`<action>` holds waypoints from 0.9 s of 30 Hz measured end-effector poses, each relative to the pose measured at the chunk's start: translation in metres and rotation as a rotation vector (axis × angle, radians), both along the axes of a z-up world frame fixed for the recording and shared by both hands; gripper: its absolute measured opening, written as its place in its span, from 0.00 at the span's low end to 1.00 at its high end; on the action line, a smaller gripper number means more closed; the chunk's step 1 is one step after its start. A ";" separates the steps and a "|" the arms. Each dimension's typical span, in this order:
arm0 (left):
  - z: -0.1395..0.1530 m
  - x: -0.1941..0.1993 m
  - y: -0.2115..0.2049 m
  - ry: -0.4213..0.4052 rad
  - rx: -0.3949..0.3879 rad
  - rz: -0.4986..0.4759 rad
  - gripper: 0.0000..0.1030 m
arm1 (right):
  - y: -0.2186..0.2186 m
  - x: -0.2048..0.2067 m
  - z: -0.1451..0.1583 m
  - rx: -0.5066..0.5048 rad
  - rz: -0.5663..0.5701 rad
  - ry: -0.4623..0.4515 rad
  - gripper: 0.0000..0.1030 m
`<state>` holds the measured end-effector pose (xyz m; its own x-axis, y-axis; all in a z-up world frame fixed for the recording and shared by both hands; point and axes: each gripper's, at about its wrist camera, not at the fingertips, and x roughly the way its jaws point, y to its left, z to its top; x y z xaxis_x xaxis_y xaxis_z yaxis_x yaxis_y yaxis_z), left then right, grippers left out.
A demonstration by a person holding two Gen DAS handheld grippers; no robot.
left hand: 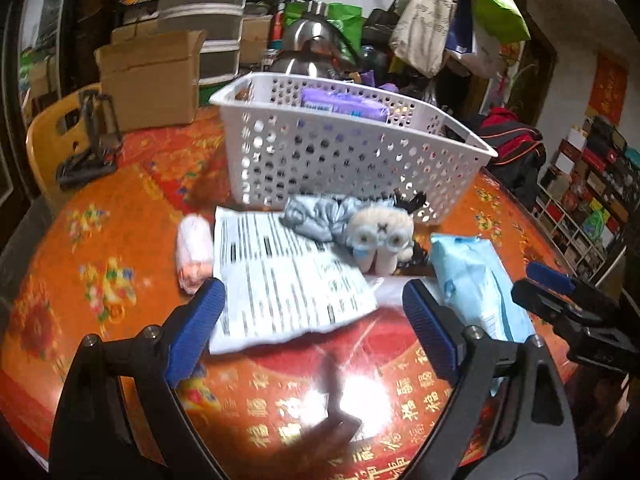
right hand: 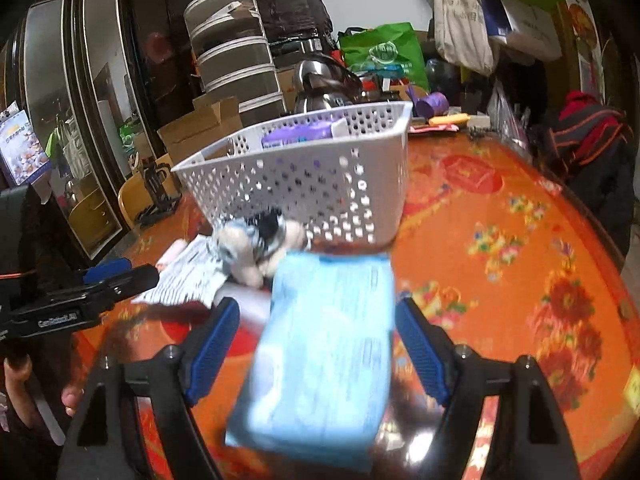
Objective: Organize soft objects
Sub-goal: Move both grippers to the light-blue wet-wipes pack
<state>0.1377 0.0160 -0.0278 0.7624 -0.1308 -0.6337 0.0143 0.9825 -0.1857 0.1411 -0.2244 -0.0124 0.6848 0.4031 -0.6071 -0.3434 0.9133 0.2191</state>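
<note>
A white perforated basket point(left hand: 400, 168) stands on the red table and holds a purple pack point(left hand: 344, 103). In front of it lie a white printed pouch point(left hand: 280, 272), a pink roll point(left hand: 195, 251), a grey scrunchie point(left hand: 316, 216), a small plush toy point(left hand: 382, 236) and a light blue pack point(left hand: 476, 280). My left gripper point(left hand: 314, 308) is open above the near end of the white pouch. My right gripper point(right hand: 316, 340) is open, its blue pads either side of the light blue pack point(right hand: 324, 344), not pressing it. The basket point(right hand: 360, 184) is just beyond.
The table has a red and orange flowered cloth point(right hand: 500, 248). A cardboard box point(left hand: 152, 88) and a black stand point(left hand: 90, 148) sit at the far left. Kettles, bags and drawers crowd the back. A yellow chair point(left hand: 44, 140) is at the left edge.
</note>
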 end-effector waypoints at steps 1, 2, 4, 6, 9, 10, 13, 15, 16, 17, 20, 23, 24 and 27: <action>-0.003 -0.003 -0.002 0.001 -0.015 -0.005 0.86 | -0.002 -0.004 -0.002 0.009 0.001 0.000 0.78; -0.005 -0.007 -0.004 -0.003 -0.023 -0.006 0.86 | -0.004 -0.008 -0.004 0.016 0.001 -0.002 0.78; -0.006 -0.016 -0.012 -0.010 -0.027 -0.012 0.86 | -0.011 -0.016 -0.007 0.027 -0.007 -0.007 0.78; -0.007 -0.023 -0.024 -0.017 -0.022 -0.038 0.86 | -0.017 -0.022 -0.010 0.025 -0.009 -0.002 0.78; -0.010 -0.031 -0.047 -0.021 -0.003 -0.074 0.86 | -0.031 -0.032 -0.014 0.038 -0.012 -0.001 0.78; -0.011 -0.034 -0.056 -0.030 0.002 -0.085 0.86 | -0.033 -0.034 -0.015 0.042 -0.007 0.001 0.78; -0.012 -0.034 -0.075 -0.035 -0.006 -0.125 0.86 | -0.041 -0.043 -0.021 0.051 0.020 0.009 0.78; -0.013 -0.033 -0.086 -0.042 -0.006 -0.142 0.86 | -0.043 -0.046 -0.024 0.057 0.045 0.017 0.78; -0.014 -0.033 -0.092 -0.046 -0.001 -0.146 0.85 | -0.044 -0.047 -0.026 0.063 0.062 0.025 0.77; -0.016 -0.032 -0.096 -0.045 0.001 -0.152 0.81 | -0.044 -0.045 -0.028 0.071 0.080 0.032 0.76; -0.024 -0.026 -0.107 -0.025 -0.014 -0.187 0.66 | -0.043 -0.040 -0.035 0.083 0.112 0.053 0.62; -0.031 -0.020 -0.109 -0.010 -0.037 -0.206 0.56 | -0.045 -0.036 -0.040 0.107 0.127 0.064 0.60; -0.034 -0.018 -0.110 -0.004 -0.039 -0.212 0.53 | -0.047 -0.035 -0.041 0.122 0.132 0.064 0.59; -0.038 -0.011 -0.110 0.005 -0.055 -0.228 0.45 | -0.049 -0.034 -0.042 0.149 0.140 0.065 0.53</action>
<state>0.1262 -0.0944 -0.0660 0.7062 -0.3339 -0.6243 0.2341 0.9423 -0.2392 0.1067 -0.2738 -0.0546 0.5770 0.5805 -0.5746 -0.4456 0.8133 0.3742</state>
